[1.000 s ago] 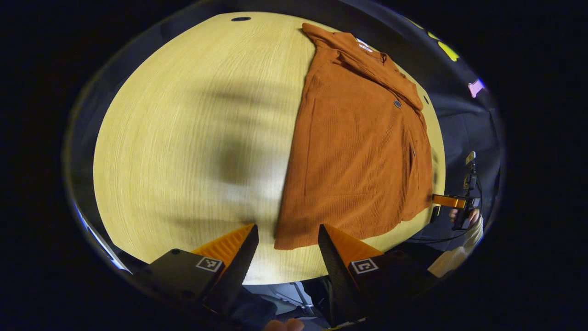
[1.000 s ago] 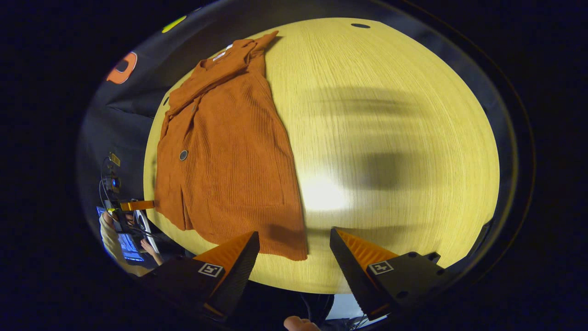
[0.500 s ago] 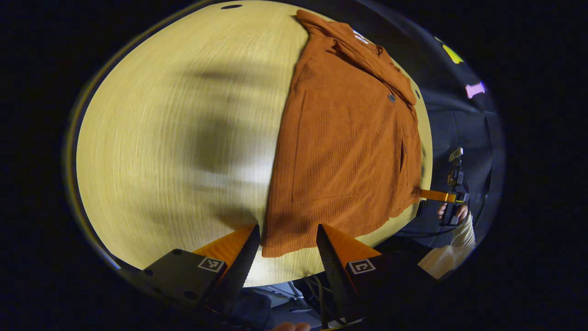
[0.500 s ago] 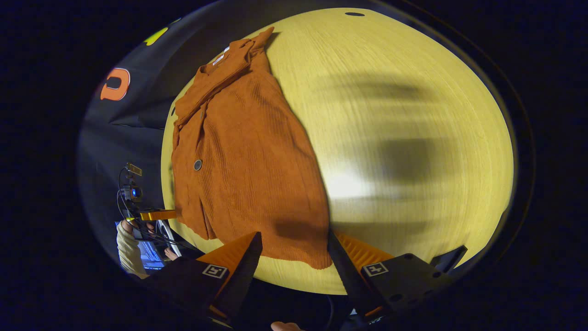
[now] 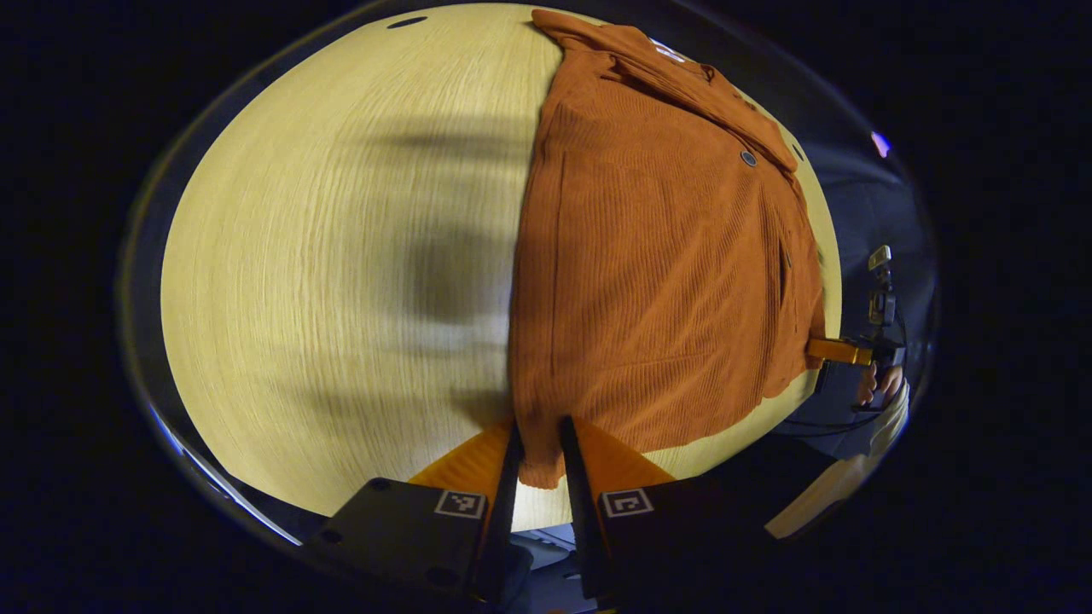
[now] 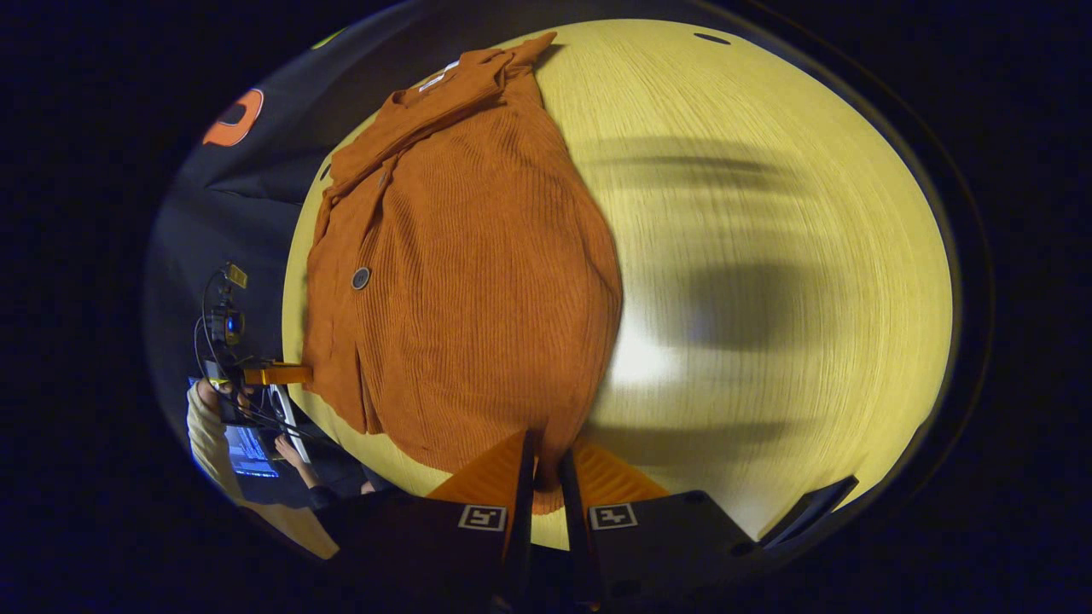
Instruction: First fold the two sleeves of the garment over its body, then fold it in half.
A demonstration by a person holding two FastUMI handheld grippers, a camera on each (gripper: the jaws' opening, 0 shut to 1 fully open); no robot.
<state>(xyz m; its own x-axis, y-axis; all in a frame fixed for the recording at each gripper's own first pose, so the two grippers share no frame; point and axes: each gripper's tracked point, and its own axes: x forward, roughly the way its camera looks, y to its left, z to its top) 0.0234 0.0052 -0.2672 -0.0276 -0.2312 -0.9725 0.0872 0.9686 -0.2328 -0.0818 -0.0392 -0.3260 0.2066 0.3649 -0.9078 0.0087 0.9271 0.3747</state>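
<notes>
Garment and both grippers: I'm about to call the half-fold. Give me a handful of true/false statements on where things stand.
1. The left gripper is shut on a hem corner of the garment. True.
2. The right gripper hangs open above bare table. False: its fingers are closed on the garment's other near corner.
3. A sleeve lies stretched out across the bare table. False: no sleeve sticks out; the garment is a narrow strip with straight side edges.
4. The garment has been folded in half. False: it lies at full length, collar at the far end.
5. A dark button shows on the garment's front. True.
</notes>
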